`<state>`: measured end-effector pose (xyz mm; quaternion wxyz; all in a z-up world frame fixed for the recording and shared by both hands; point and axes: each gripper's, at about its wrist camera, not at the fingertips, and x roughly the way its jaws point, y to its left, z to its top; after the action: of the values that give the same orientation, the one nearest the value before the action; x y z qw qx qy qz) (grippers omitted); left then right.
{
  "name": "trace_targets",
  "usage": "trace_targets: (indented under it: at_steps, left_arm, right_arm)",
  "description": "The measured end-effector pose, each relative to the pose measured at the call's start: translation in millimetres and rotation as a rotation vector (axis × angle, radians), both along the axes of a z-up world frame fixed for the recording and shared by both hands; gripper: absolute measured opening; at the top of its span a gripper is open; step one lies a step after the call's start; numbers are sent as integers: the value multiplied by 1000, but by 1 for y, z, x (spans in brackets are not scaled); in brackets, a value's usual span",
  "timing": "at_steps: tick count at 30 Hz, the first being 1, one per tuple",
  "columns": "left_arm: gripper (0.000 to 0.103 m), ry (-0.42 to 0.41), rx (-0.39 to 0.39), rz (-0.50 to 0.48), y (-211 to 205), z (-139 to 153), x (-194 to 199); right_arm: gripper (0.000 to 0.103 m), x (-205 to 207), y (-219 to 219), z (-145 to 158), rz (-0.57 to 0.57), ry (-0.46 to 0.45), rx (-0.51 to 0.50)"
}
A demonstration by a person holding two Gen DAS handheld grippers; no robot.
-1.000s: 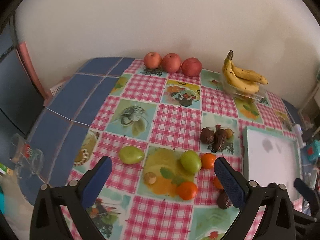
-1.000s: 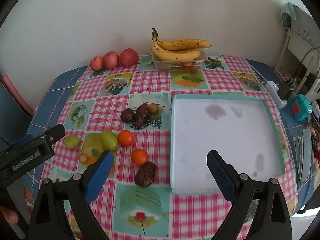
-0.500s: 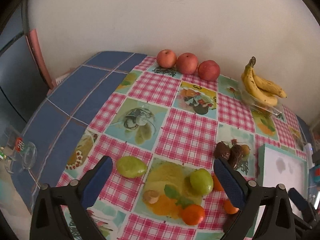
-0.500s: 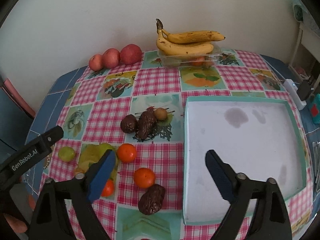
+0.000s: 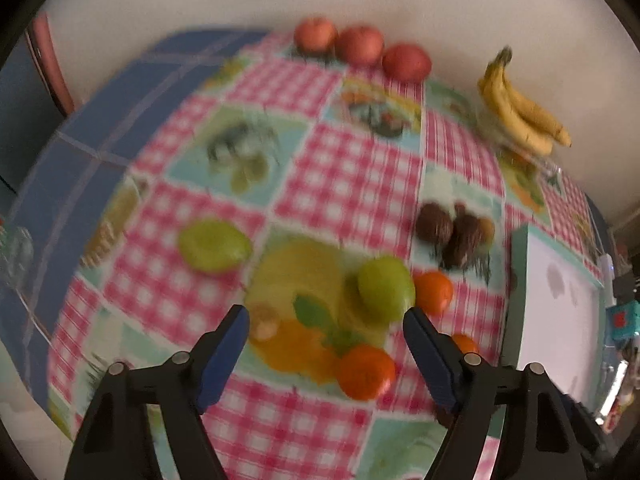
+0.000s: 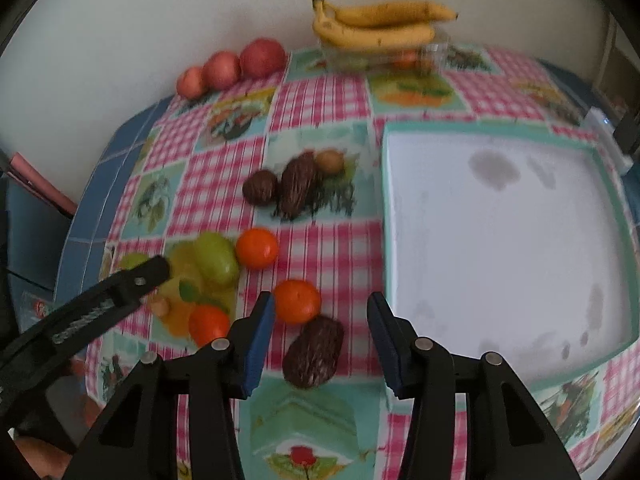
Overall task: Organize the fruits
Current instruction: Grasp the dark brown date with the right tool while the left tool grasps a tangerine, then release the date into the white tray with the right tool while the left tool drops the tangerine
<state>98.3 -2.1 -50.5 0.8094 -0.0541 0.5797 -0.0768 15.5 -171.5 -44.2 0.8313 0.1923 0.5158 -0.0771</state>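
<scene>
Fruits lie scattered on a patterned tablecloth. My left gripper point(image 5: 326, 330) is open and empty, low over an orange point(image 5: 365, 372) and a green fruit point(image 5: 385, 289); another green fruit point(image 5: 214, 245) lies left. My right gripper point(image 6: 320, 320) is open and empty, its jaws on either side of a dark brown fruit point(image 6: 314, 351) with an orange point(image 6: 297, 301) just beyond. A white tray with a teal rim point(image 6: 624, 216) lies empty to the right. Three red apples point(image 6: 224, 68) and bananas point(image 6: 380, 24) sit at the back.
More brown fruits point(image 6: 294, 184) lie mid-table, with another orange point(image 6: 257, 248) near them. The bananas rest on a clear plastic box point(image 6: 400, 54). The left gripper's arm point(image 6: 80, 312) shows in the right wrist view. A wall stands behind the table. Clutter lies past the tray's right side point(image 5: 620, 316).
Both grippers have dropped lower and closer to the fruit. The right gripper has shifted left until its jaws flank the brown fruit. Both views are blurred by motion.
</scene>
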Motion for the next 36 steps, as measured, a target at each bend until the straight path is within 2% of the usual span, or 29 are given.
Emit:
trace_targets:
  at_steps: [5, 8, 13, 20, 22, 23, 28, 32, 36]
  left_arm:
    - [82, 59, 14, -12, -5, -15, -4]
    - [80, 90, -7, -21, -7, -21, -5]
    - [69, 127, -13, -28, -8, -29, -5]
    - [55, 179, -93, -32, -12, -37, -9]
    - [44, 189, -132, -22, -12, -38, -10]
    - [42, 192, -153, -20, -12, -39, -10]
    - [40, 182, -146, -8, -13, -37, -9]
    - [40, 147, -103, 27, 0, -32, -10]
    - [40, 137, -134, 54, 8, -29, -8]
  right_arm:
    - [49, -2, 9, -14, 24, 53, 4]
    - [45, -3, 15, -20, 45, 74, 6]
    - [40, -1, 17, -31, 56, 104, 10]
    - [39, 1, 18, -38, 70, 114, 56]
    - [39, 1, 17, -39, 65, 111, 67]
    - [38, 0, 16, -39, 64, 109, 72]
    - [37, 0, 17, -39, 59, 105, 78]
    - [37, -1, 14, -38, 51, 104, 76]
    - [37, -3, 13, -34, 48, 88, 83]
